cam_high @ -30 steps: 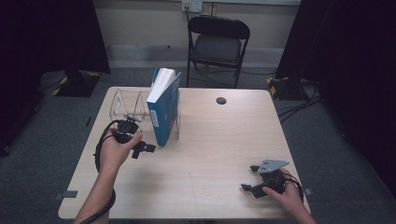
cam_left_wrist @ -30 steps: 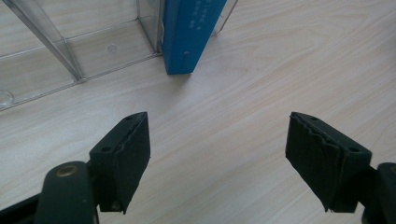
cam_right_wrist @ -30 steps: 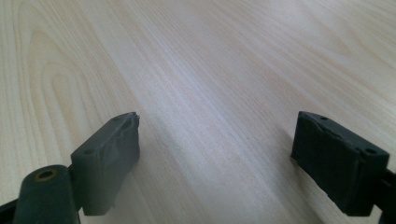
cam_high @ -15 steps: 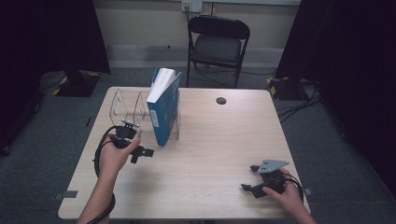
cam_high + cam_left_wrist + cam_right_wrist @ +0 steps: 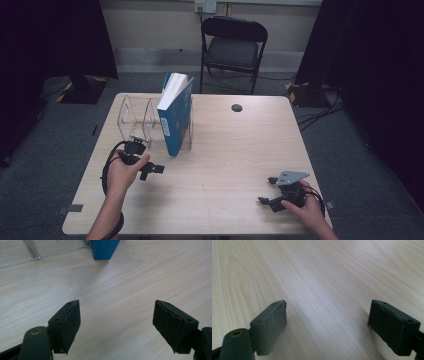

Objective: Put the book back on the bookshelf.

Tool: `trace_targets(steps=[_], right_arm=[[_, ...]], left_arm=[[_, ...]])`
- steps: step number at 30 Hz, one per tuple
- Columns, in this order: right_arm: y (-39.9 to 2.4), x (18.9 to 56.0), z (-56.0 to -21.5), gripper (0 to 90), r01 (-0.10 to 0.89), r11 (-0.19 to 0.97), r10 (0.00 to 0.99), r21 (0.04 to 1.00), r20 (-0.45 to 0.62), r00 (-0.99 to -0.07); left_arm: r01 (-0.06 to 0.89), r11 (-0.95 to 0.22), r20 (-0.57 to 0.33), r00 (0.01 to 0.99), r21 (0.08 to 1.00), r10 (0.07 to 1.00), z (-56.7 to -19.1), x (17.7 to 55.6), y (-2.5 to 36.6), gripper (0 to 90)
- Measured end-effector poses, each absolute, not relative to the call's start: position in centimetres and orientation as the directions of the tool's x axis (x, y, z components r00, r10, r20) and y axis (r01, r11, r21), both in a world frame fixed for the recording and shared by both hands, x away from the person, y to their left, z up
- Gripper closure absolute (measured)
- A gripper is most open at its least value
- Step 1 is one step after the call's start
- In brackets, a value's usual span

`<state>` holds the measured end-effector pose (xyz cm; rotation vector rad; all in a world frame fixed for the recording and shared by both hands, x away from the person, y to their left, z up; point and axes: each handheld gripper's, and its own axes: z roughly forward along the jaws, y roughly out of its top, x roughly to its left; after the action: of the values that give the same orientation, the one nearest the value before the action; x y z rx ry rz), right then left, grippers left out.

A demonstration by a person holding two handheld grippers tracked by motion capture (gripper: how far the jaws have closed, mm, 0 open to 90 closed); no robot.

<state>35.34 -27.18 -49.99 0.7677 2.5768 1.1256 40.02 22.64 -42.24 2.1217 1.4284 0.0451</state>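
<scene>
Since the earlier frame the left gripper has sunk a little toward the table and drawn slightly away from the rack, toward the lower left of the high view; the right one has kept its place.

At the left of the high view, the left gripper sits low over the wood, just short of the clear acrylic book rack. Its jaws stand wide apart with nothing between them, as the left gripper view confirms. The blue book stands upright in the rack, leaning a little, just right of the gripper; its lower corner shows at the top of the left gripper view.

At the lower right, the right gripper rests near the table's front edge, well apart from the book, its jaws likewise spread and empty.

This looks like the approach step, before any grasp of the book. The next move would call for bringing the left gripper's open jaws up to straddle the book's near edge and then closing on the covers without tipping the rack.
</scene>
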Motion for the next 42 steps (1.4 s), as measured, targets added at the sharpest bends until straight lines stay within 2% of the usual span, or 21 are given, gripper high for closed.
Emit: trace_targets(steps=[29,42], right_arm=[[-27.2,35.3,-50.0,14.4,0.374,0.568,0.547,0.734,0.003,-0.837],[-27.2,35.3,-50.0,14.4,0.373,0.568,0.547,0.734,0.003,-0.837]], left_arm=[[0.861,-0.265,-0.281,0.409,0.435,0.868,-46.1,38.5,24.0,21.7],[0.857,-0.258,-0.270,0.403,0.446,0.874,-46.9,37.9,24.3,21.2]])
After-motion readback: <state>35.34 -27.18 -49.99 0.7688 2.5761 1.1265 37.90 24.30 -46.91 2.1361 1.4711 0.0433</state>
